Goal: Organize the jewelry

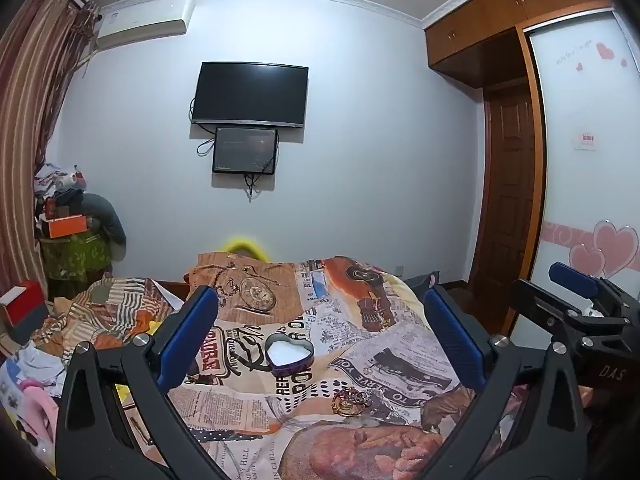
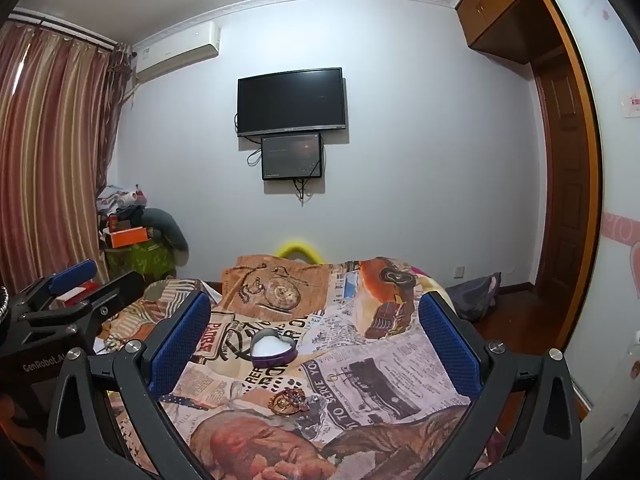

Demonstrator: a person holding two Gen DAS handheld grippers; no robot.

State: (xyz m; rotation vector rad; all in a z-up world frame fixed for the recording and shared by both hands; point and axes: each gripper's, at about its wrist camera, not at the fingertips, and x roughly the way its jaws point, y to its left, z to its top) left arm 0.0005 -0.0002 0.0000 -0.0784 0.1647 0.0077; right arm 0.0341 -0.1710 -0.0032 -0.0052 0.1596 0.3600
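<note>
A heart-shaped purple tin with a white lining lies open on the patterned bedspread; it also shows in the right wrist view. A small pile of gold jewelry lies nearer than the tin, also seen in the right wrist view. A small ring lies to its right. My left gripper is open and empty, held above the bed with tin and jewelry between its fingers. My right gripper is open and empty, held likewise. Each gripper shows at the edge of the other's view.
The bedspread with newspaper print covers the bed. Clutter and boxes lie at the left. A TV hangs on the far wall. A wardrobe and door stand at the right.
</note>
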